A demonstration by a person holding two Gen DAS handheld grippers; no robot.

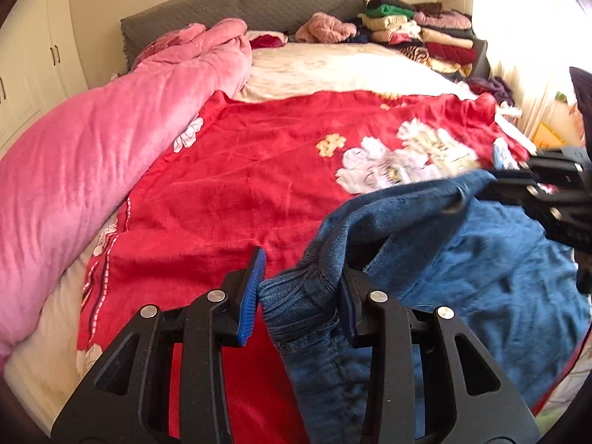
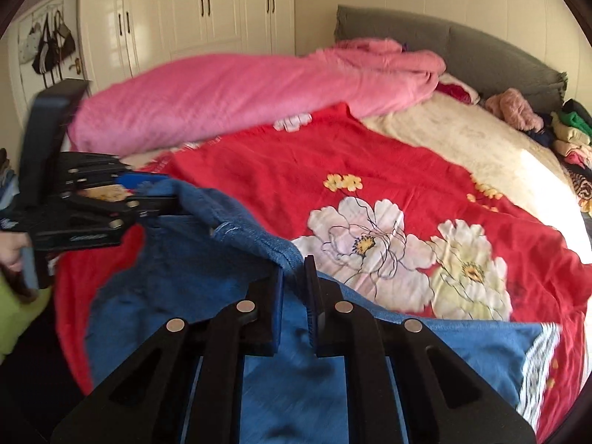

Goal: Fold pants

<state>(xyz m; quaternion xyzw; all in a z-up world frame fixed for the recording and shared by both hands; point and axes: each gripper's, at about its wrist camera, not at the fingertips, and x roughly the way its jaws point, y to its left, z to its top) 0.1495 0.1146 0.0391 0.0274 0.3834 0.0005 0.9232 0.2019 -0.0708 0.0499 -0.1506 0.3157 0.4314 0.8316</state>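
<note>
In the left wrist view, the left gripper [image 1: 301,296] sits low in the middle, fingers wide apart, with the blue pants [image 1: 462,259] bunched between them on the red blanket [image 1: 240,185].

In the right wrist view, the right gripper [image 2: 294,303] pinches the pants' edge. White cupboards [image 2: 185,11] show at upper left.
</note>
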